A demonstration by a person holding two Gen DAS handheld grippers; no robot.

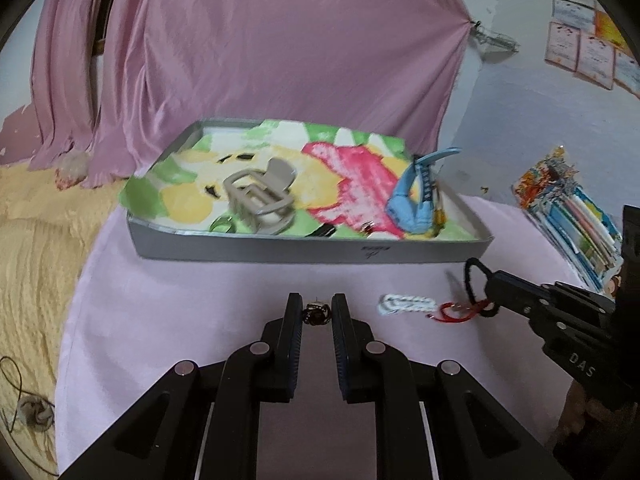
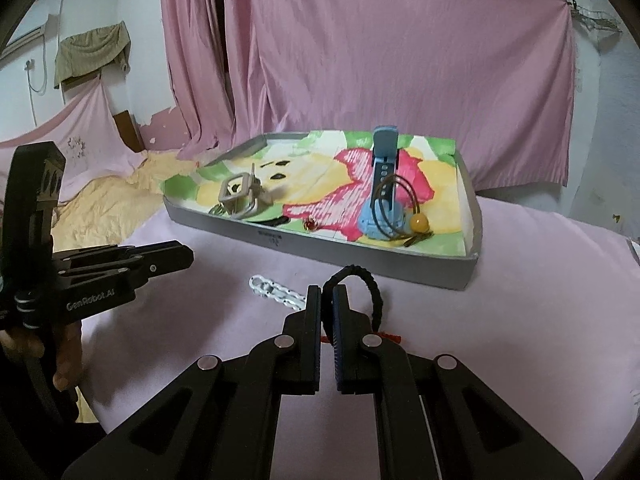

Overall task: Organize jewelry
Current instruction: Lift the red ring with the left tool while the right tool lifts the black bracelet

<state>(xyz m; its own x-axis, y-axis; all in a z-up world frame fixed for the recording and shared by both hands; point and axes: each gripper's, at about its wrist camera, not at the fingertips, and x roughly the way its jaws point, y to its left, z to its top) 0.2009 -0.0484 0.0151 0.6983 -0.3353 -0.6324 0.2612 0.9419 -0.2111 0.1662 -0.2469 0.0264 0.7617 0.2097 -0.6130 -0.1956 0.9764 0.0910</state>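
I have my right tool [image 2: 327,300] pinched shut on the black braided bracelet [image 2: 370,284], lifting it clear toward the tray [image 2: 424,266], while my left tool [image 1: 316,312] straddles the small dark ring [image 1: 316,315] on the pink tabletop [image 1: 200,300], jaws part-open, gripping nothing yet.

Both tools are matte black: the left hand-held gripper [image 1: 316,312] has ribbed finger pads and silver pivot screws; the right hand-held gripper [image 2: 327,300] matches. White lettering reads "GenRobot.AI" and "DAS".
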